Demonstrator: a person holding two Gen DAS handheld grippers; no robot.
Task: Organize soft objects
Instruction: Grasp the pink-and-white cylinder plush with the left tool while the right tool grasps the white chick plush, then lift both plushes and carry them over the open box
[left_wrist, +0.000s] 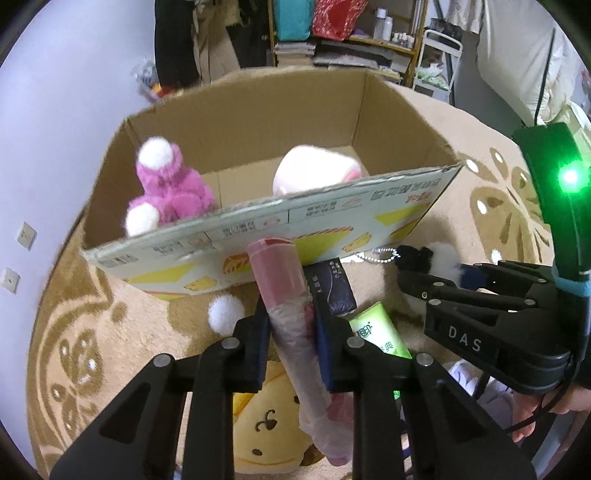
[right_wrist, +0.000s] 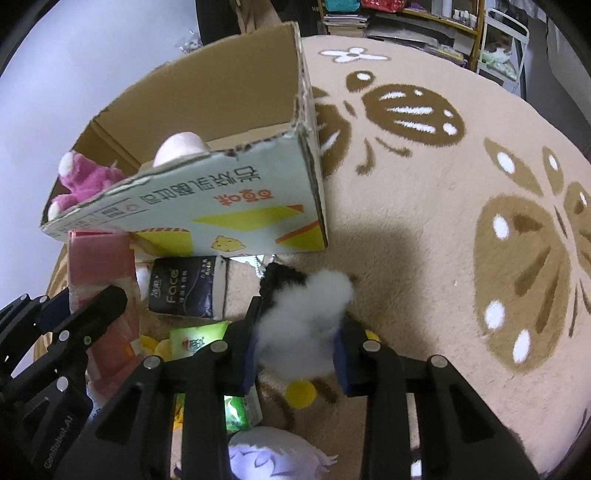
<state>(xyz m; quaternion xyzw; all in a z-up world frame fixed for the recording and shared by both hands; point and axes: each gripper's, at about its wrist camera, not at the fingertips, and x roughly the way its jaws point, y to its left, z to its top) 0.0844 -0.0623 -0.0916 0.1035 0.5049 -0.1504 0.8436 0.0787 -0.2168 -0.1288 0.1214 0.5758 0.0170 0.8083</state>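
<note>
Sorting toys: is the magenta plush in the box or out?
In. The magenta plush sits inside the cardboard box, behind its printed front wall.

Dim indoor light, fisheye-warped edges

I am working in a lived-in room of a home, down at floor level. Under me lies a thick beige carpet (right_wrist: 424, 221) with brown and white flower shapes. A reused cardboard box (left_wrist: 258, 122) with printed food packaging sides sits on it, with plush toys around. Behind it I see a wooden shelf (left_wrist: 384, 40) crowded with bottles, folded cloth and a red bag, dark coats (left_wrist: 177, 40) hanging by the pale wall (left_wrist: 74, 92), and a white metal rack (left_wrist: 439, 55). Wall sockets (left_wrist: 26, 234) show low on the left.
</note>
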